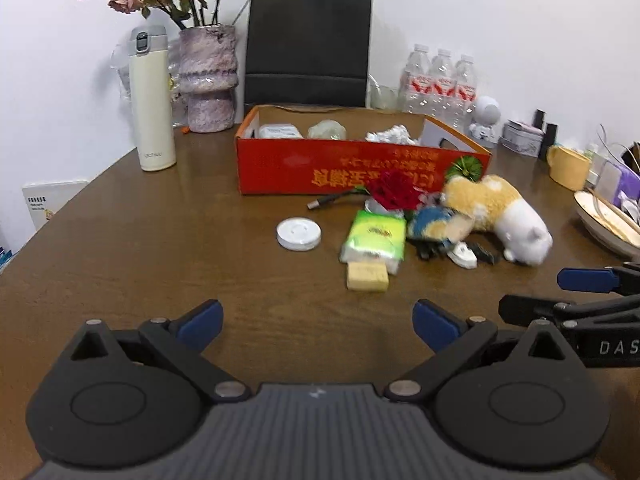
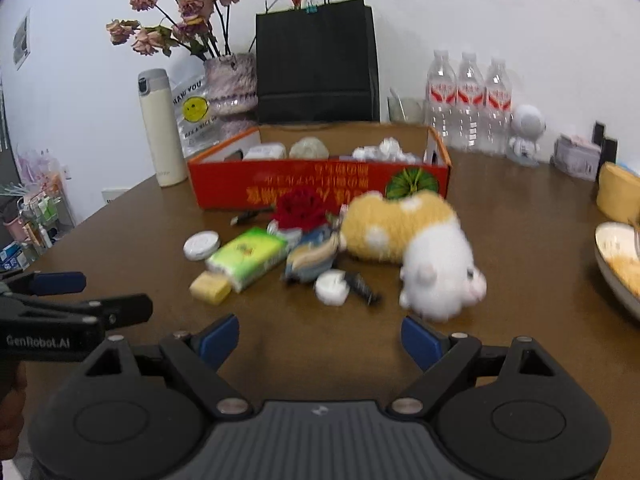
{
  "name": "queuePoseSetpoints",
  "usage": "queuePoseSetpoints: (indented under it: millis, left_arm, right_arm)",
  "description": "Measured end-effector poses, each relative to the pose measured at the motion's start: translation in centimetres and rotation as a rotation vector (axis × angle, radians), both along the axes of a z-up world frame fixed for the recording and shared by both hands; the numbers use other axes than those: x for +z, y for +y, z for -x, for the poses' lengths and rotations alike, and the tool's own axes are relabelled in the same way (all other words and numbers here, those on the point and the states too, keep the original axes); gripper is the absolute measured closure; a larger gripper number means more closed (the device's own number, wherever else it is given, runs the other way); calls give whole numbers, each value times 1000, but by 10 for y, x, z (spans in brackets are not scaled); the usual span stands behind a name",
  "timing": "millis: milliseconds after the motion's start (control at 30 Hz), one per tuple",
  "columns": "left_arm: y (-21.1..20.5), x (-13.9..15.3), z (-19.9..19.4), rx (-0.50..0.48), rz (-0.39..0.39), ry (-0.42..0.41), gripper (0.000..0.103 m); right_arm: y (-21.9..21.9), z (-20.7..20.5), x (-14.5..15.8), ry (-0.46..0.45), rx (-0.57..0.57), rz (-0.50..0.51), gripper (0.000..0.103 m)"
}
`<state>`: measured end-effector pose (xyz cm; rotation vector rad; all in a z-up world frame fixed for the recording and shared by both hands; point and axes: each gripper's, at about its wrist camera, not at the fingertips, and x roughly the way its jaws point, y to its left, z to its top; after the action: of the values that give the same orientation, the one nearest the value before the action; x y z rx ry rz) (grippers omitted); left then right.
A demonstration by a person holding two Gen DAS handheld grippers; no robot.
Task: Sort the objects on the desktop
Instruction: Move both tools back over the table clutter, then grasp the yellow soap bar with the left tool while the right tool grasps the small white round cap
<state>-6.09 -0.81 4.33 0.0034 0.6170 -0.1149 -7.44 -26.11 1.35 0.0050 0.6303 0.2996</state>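
- Clutter is being faced across a brown table, where a loose pile of desktop objects is lying just in front of an open red box.
- The left gripper is being held with its jaws spread apart and nothing between them; the right gripper is likewise being held wide, with bare tabletop showing between its blue pads.
- The pile is being made up of a white round lid, a green tissue pack, a yellow block touching the pack's near end, a red flower and a yellow-and-white plush toy, with smaller dark items tucked between them that cannot be told apart.
- The box is already holding a few pale items, among them crumpled white paper.
- The approach step is judged to be in hand: neither gripper is touching anything yet.
- The next move is judged to call for one item being singled out at the pile's edge, the yellow block or the lid being nearest, and for open jaws being lowered around it before being closed.
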Motion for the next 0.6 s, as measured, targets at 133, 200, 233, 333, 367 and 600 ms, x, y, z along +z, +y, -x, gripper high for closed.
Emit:
queuePoseSetpoints:
  millis: [133, 200, 233, 333, 367, 600]
  left_arm:
    - [3, -8, 11, -38, 25, 24, 0]
    - [1, -12, 12, -61, 17, 24, 0]
    - [-1, -13, 10, -70, 8, 24, 0]
    - [-9, -16, -6, -88, -17, 33, 0]
    - [-11, -16, -13, -93, -17, 26, 0]
    - [-22, -20, -61, -128, 19, 53, 28]
  right_arm:
    - [-3, 22, -3, 15, 4, 27, 15]
    - [-8, 32, -2, 10, -4, 31, 15]
    - [-12, 35, 0, 3, -14, 28, 15]
    - [-23, 37, 5, -21, -24, -17, 19]
    - [-26, 36, 8, -30, -26, -35, 23]
    - [-29, 16, 9, -49, -45, -59, 40]
